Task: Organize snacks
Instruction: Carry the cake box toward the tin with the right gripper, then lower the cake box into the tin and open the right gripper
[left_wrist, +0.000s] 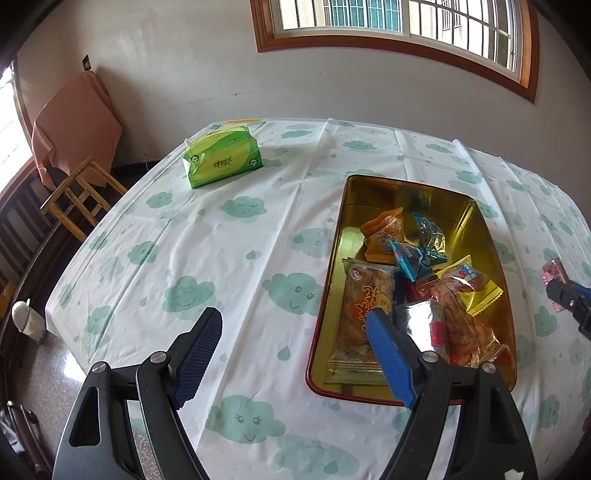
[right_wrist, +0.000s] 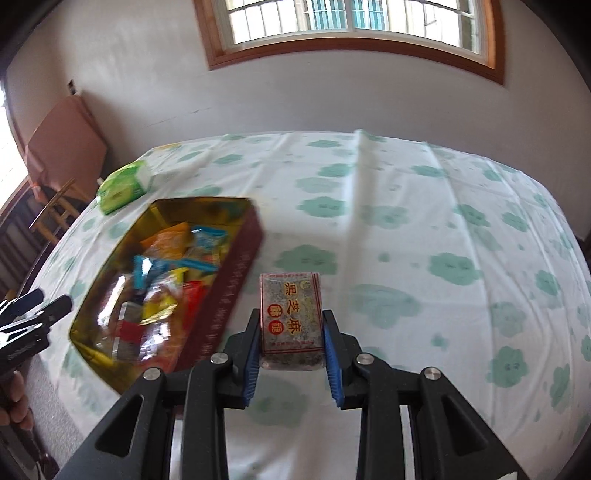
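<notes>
Right gripper (right_wrist: 291, 354) clamped a grey rectangular sesame-candy packet (right_wrist: 290, 319) at lower centre, beside the gold rectangular tin (right_wrist: 236, 273) of wrapped snacks. Left gripper (left_wrist: 295, 354) stood agape, holding nothing, at lower frame.

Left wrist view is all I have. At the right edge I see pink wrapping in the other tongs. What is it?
Observer: A black sesame snack bar, gripped flat between the right tongs.
Operator: Is it over the tin?
Observer: No. It is to the right of the tin, above the tablecloth.
Operator: Anything else loose on that side?
Observer: No other snack shows on the cloth there. The green tissue pack lies beyond the tin.
</notes>
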